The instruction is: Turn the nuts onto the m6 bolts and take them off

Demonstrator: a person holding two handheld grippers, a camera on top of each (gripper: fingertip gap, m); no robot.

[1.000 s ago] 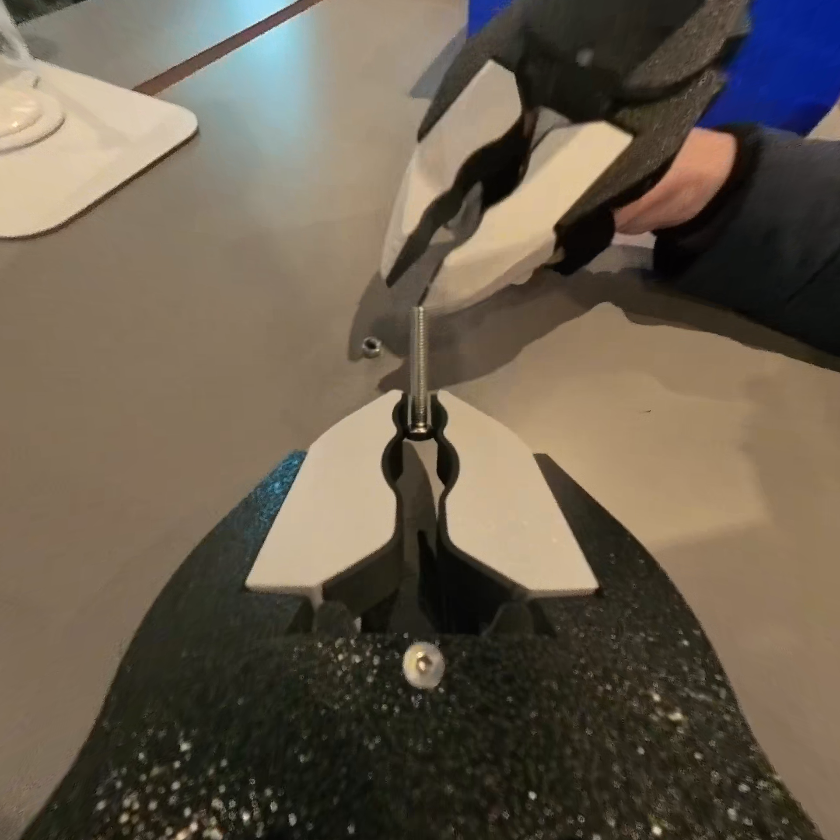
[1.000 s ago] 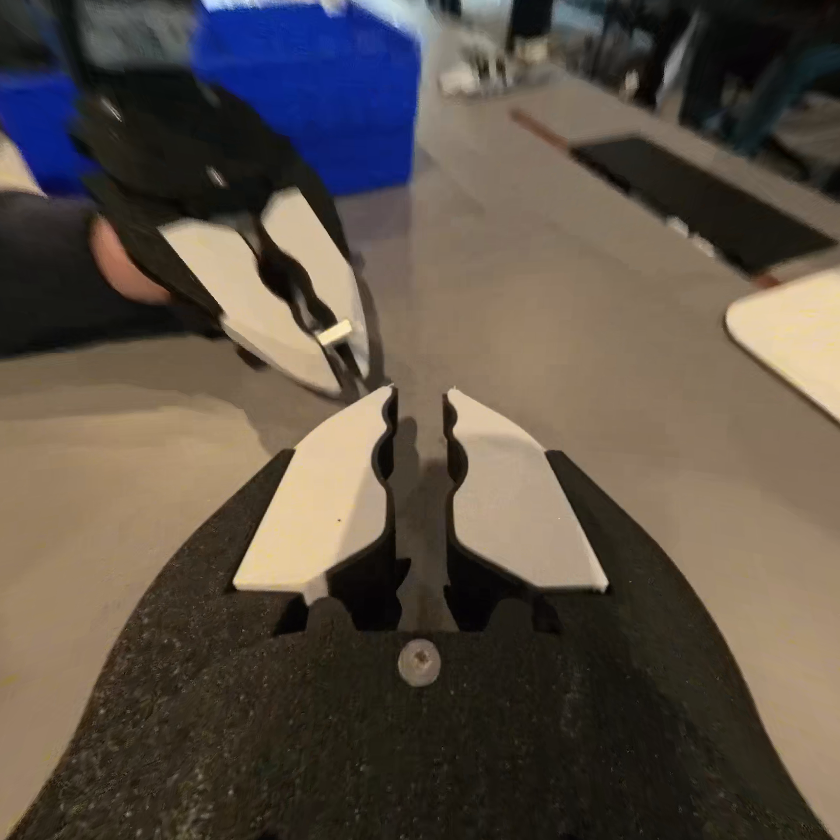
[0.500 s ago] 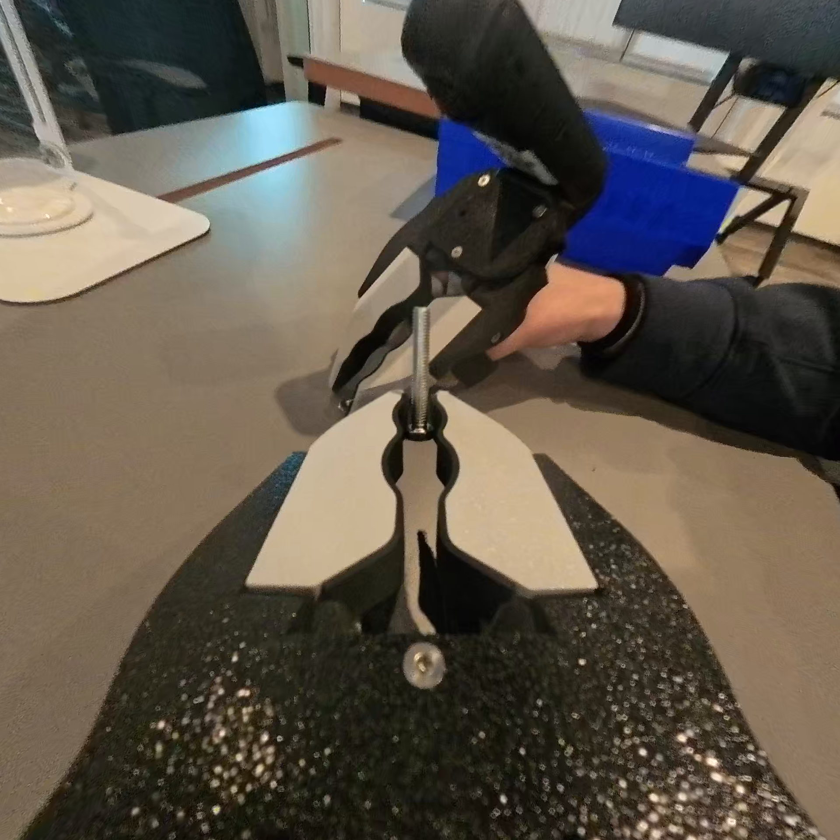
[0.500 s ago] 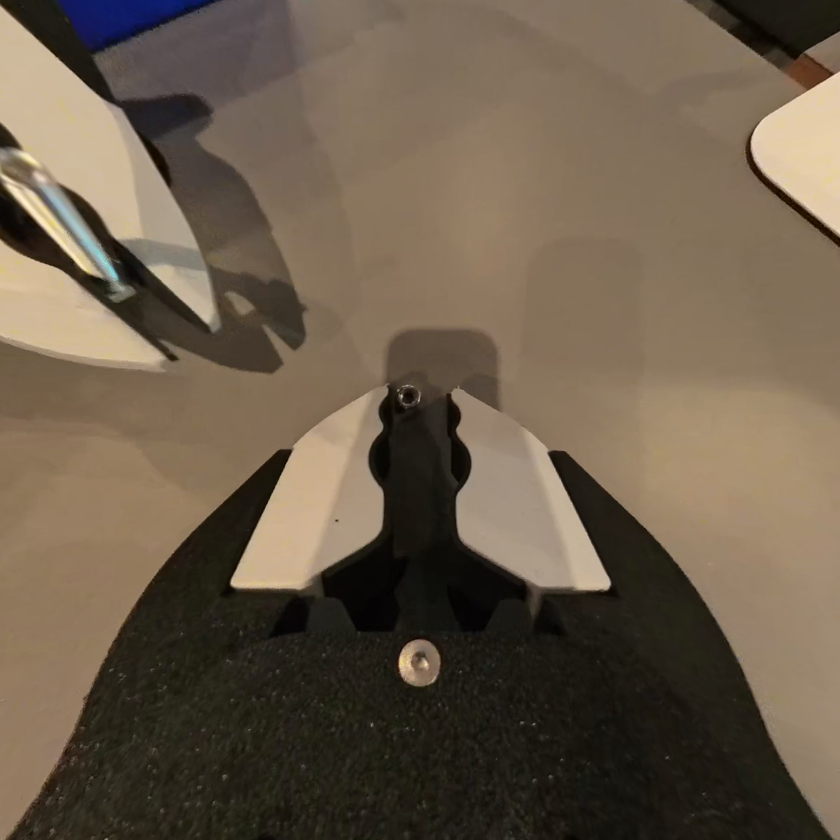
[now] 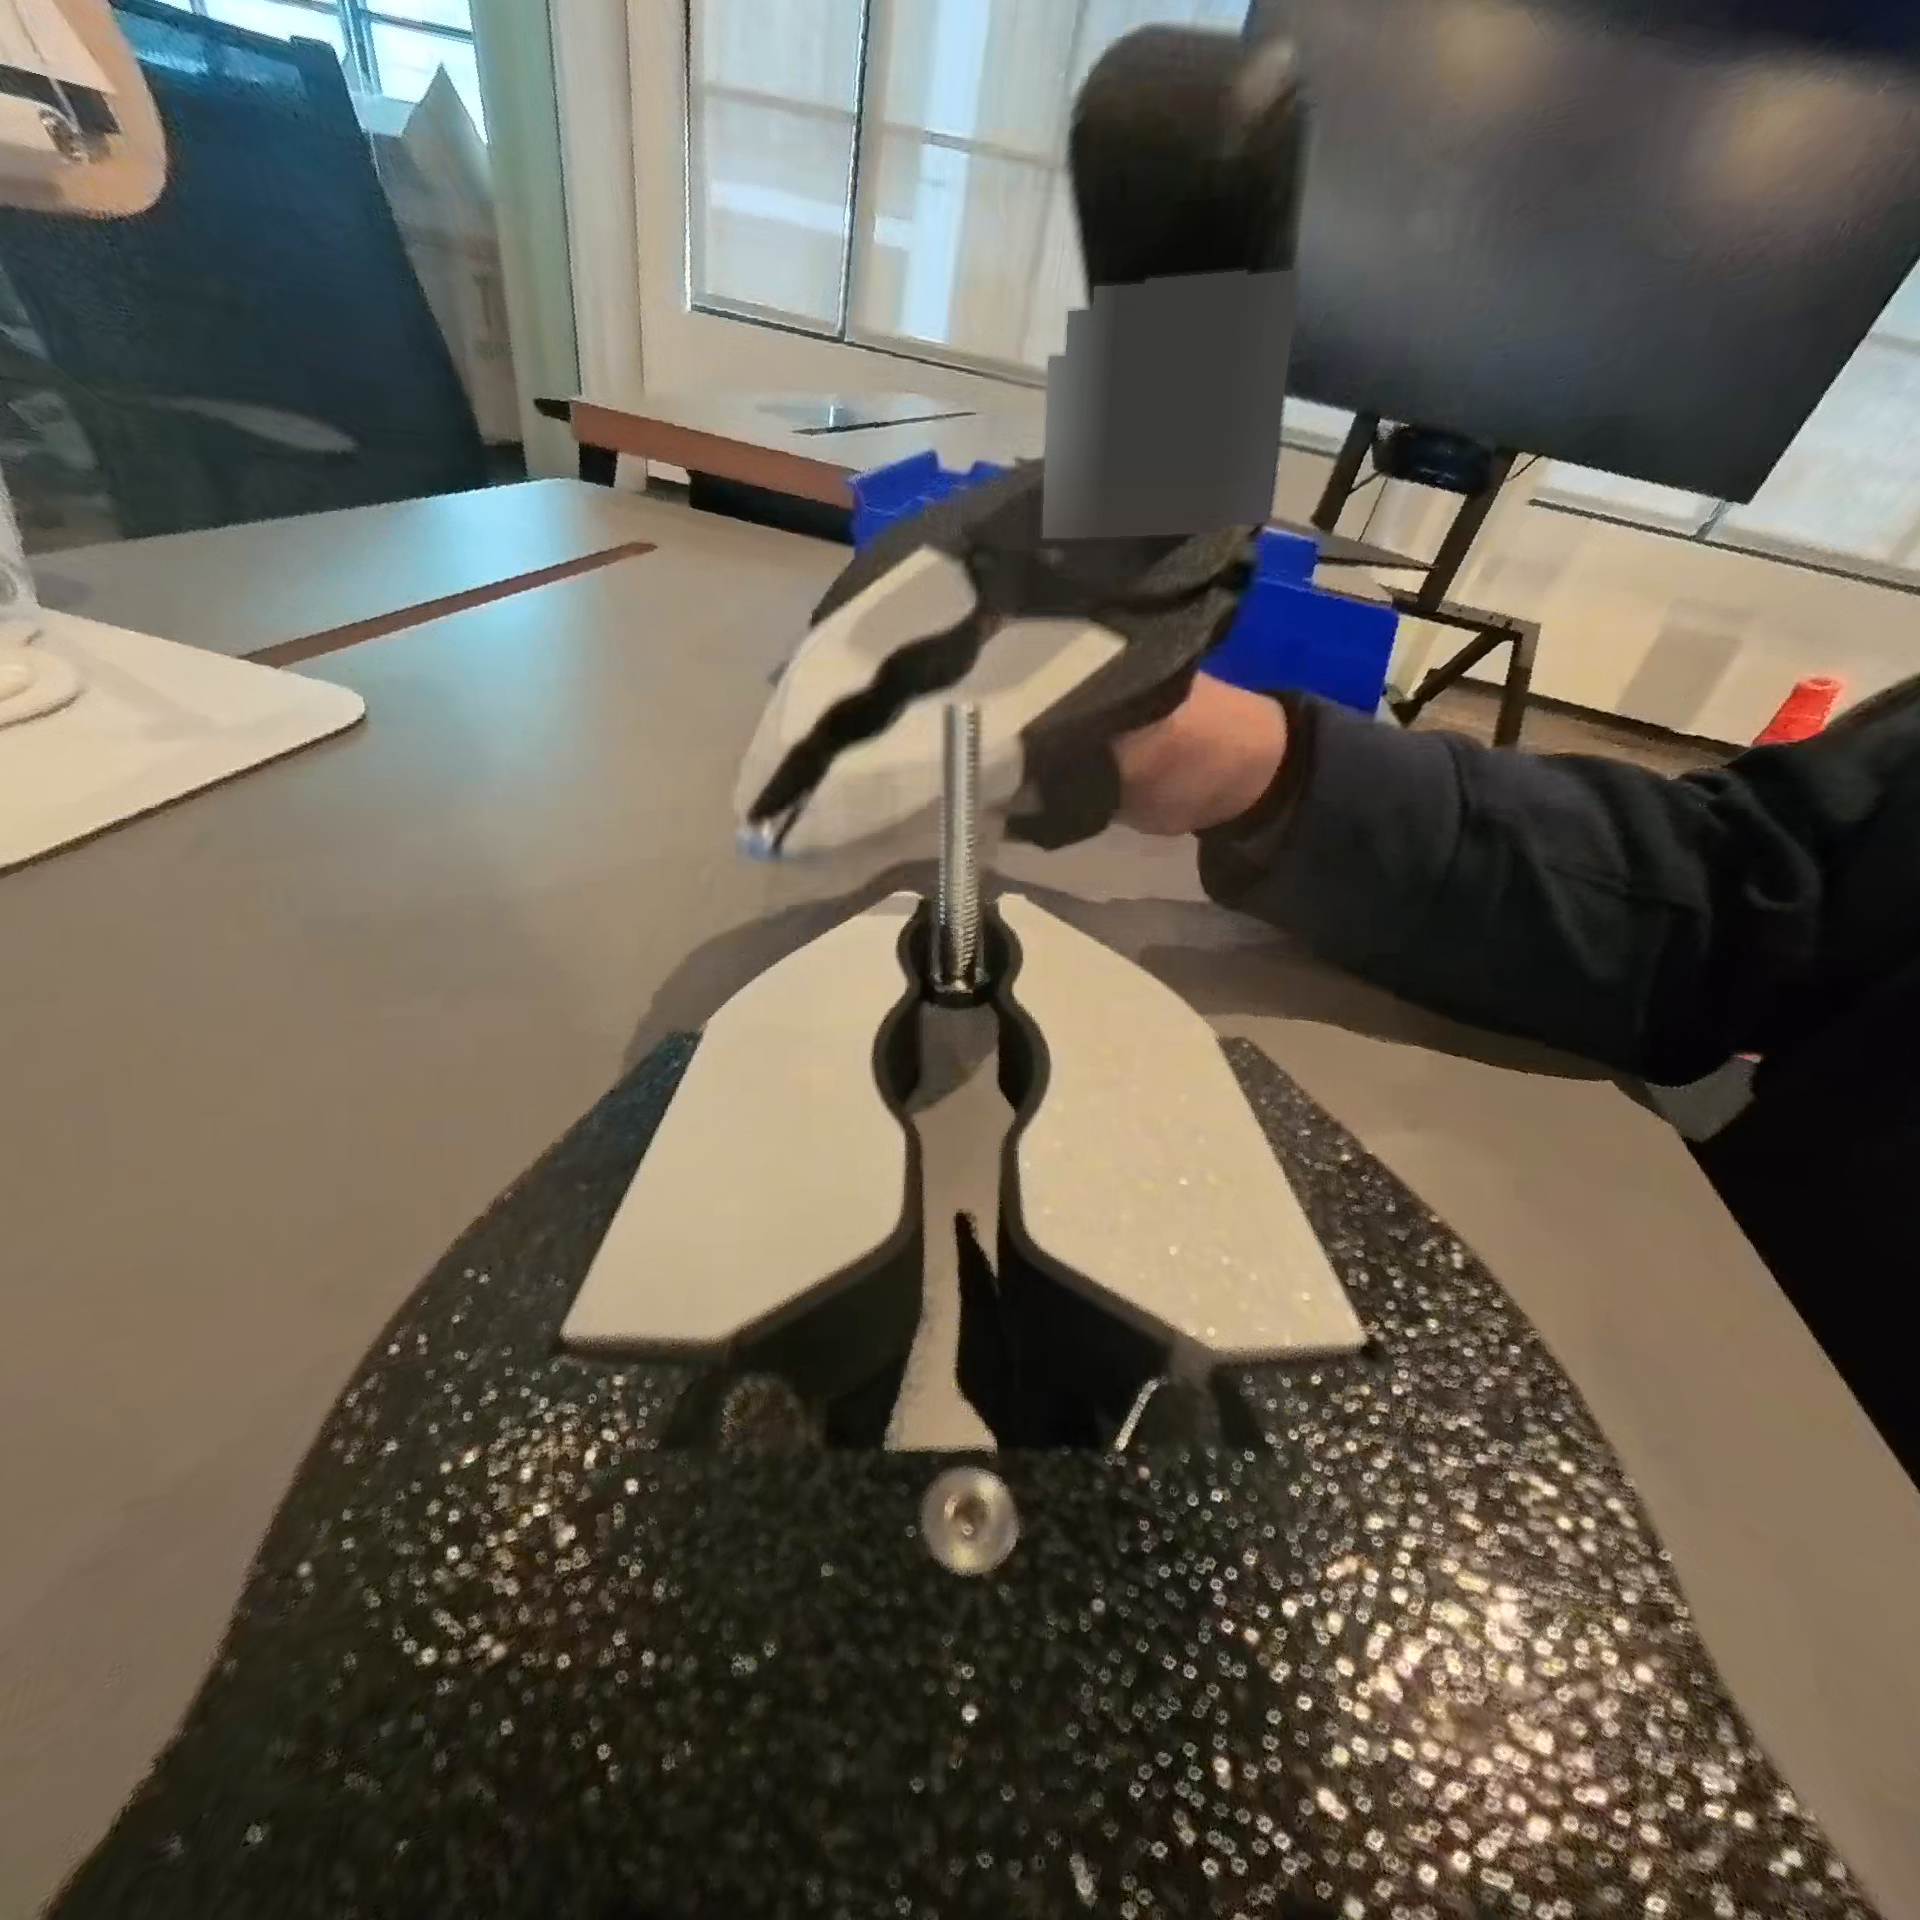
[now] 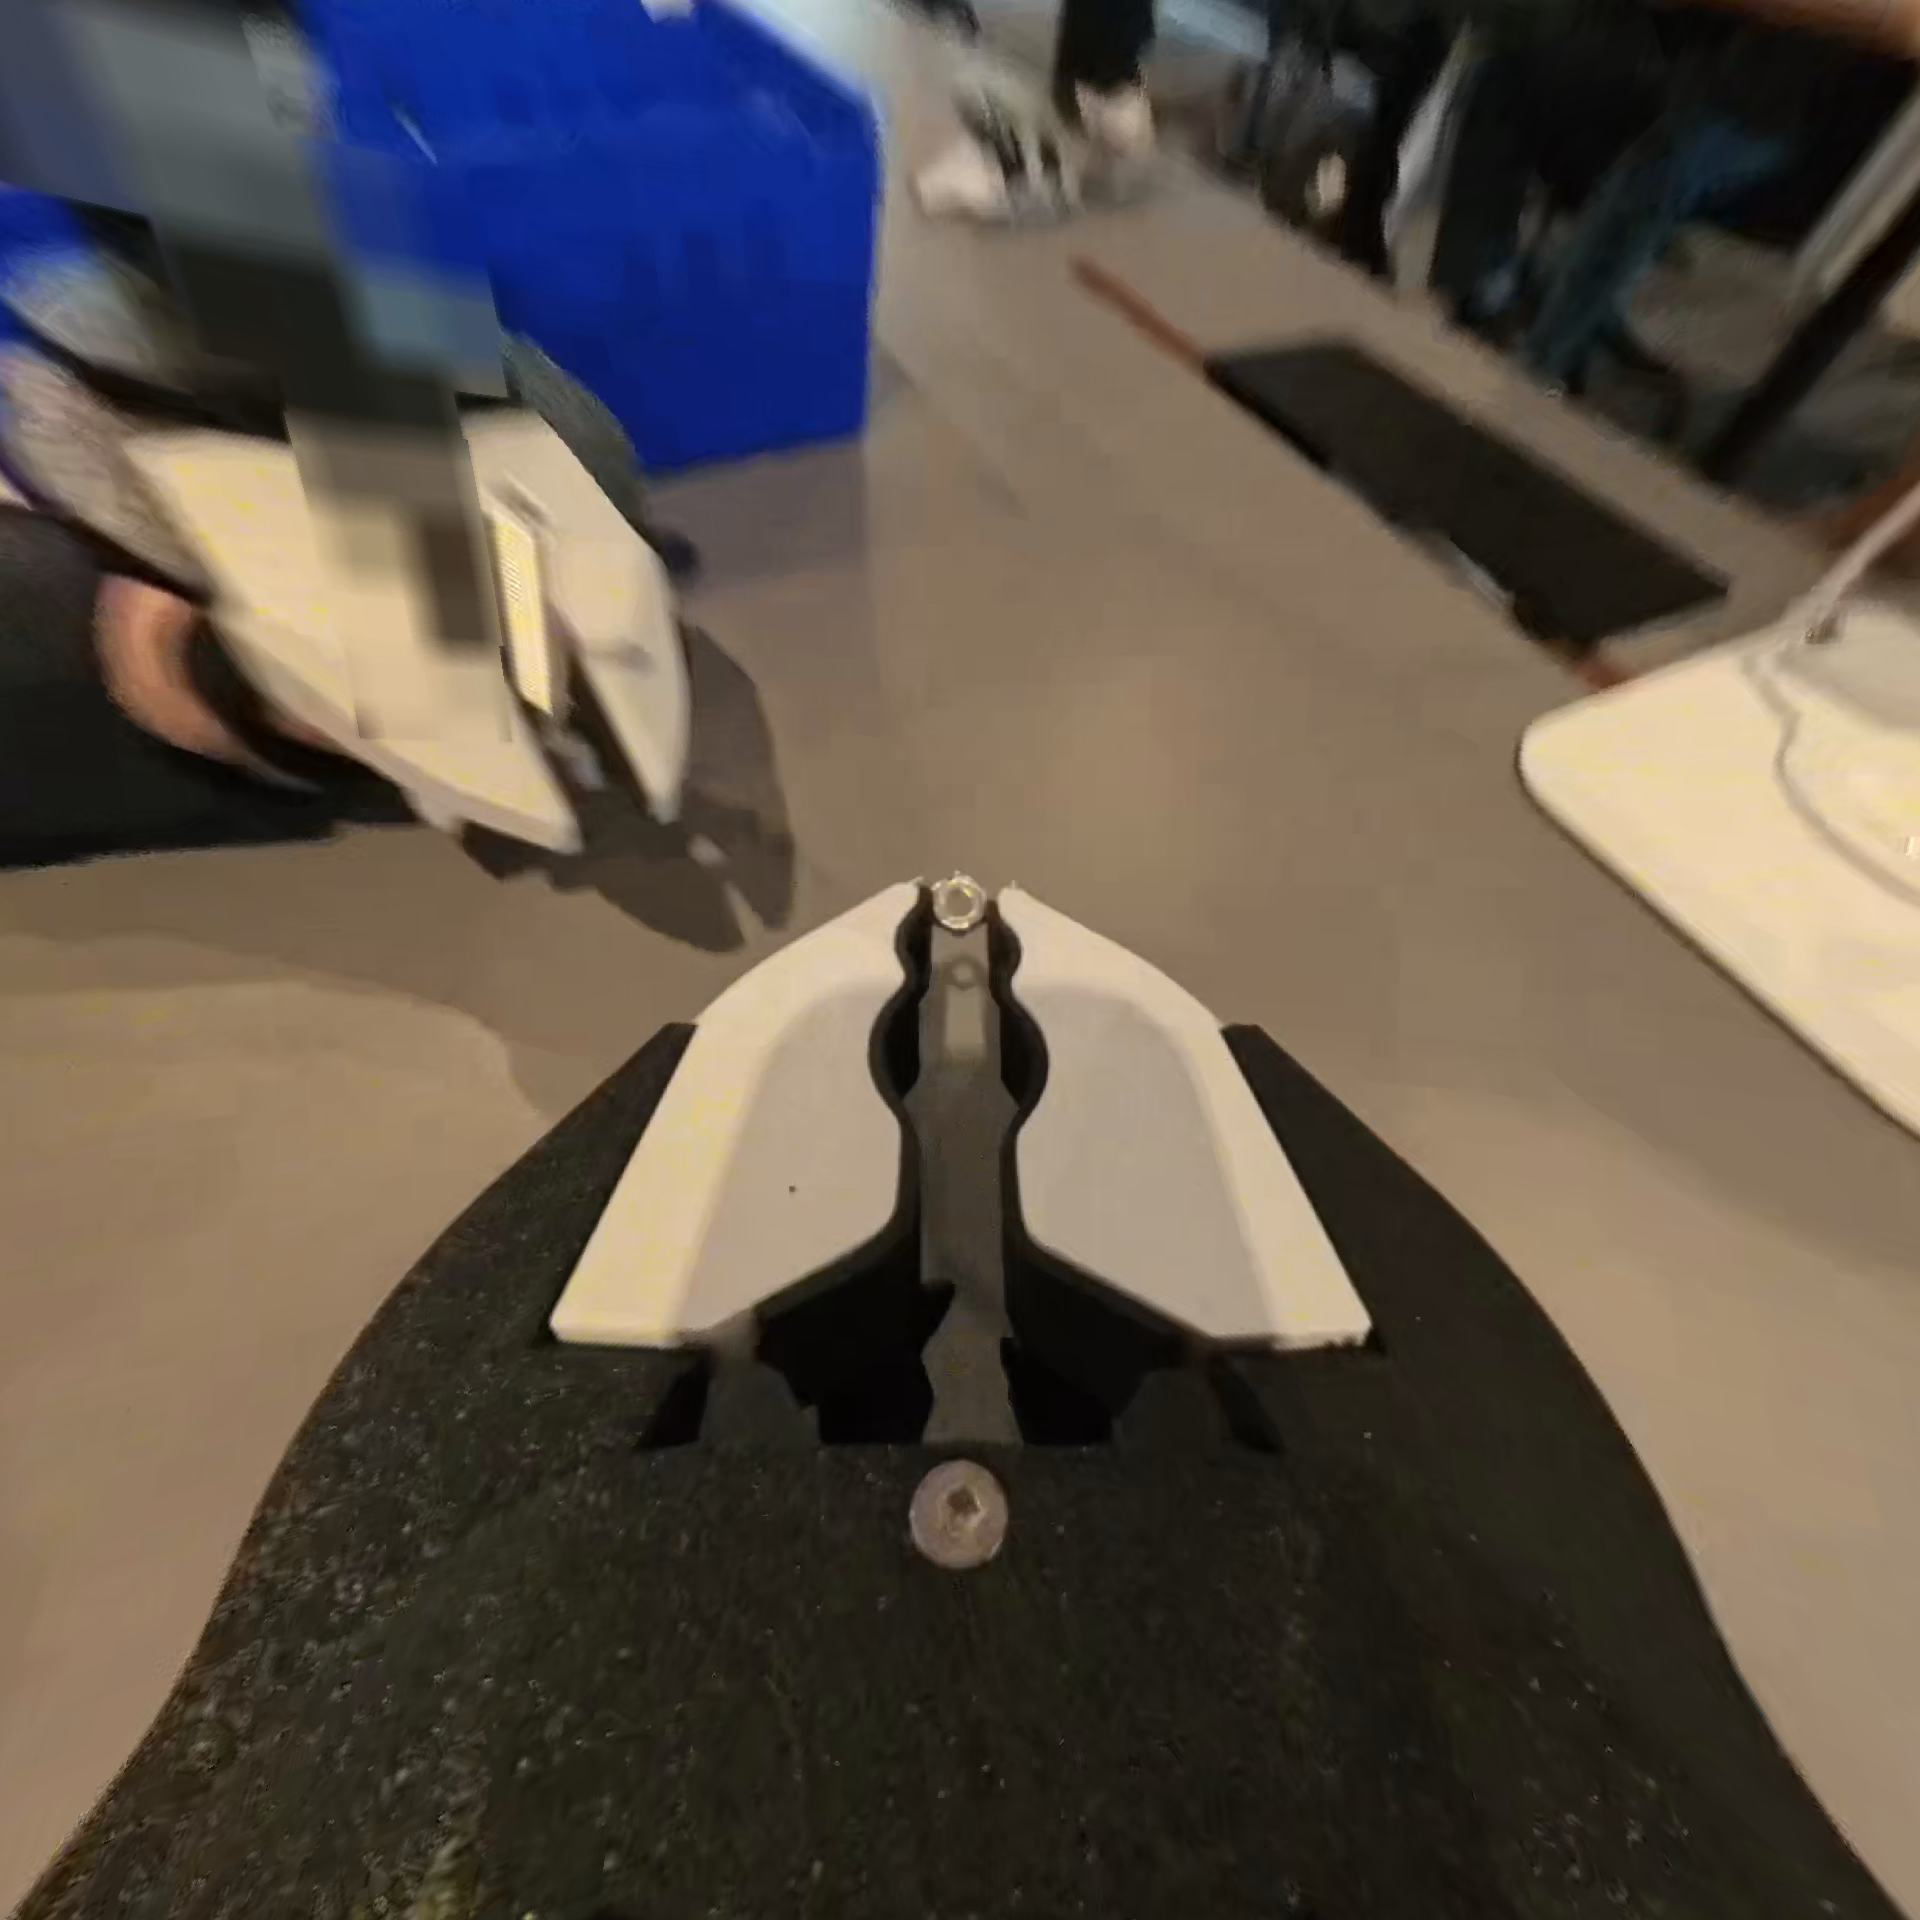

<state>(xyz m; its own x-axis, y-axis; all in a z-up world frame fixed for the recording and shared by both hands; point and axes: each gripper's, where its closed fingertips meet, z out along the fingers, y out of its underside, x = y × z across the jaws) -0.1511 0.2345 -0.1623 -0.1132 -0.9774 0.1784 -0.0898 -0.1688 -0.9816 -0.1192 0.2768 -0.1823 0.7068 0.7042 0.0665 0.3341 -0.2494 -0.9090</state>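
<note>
Left gripper (image 5: 961, 935) is clamped on the head end of the M6 bolt (image 5: 962, 821), just above centre of the left wrist view; the threaded shank stands upright out of the notch at the fingertips. Right gripper (image 6: 961, 902) has its tips pinched on the nut (image 6: 958, 902), at centre of the right wrist view, bore facing the camera. Handling, as a judgement: both parts are steel, small, light, rigid, not fragile. The nut is smooth-flanked and held only at the very tips, so it could pivot or pop out if pressed off-axis; best gripped across two opposite flats. The bolt is well held low down, leaving the free thread clear for the nut. Cross-threading looks like the main risk if the bore meets the shank tilted. Hard to make out: the bolt head is buried between the fingers; in the left wrist view the nut shows only as a blurred glint at the right gripper's tip, centre-left. The right wrist view is motion-blurred, with a mosaic patch over part of the left gripper at upper left. Grey table (image 6: 1195, 644) beneath; blue bin (image 6: 665, 229) behind.
</note>
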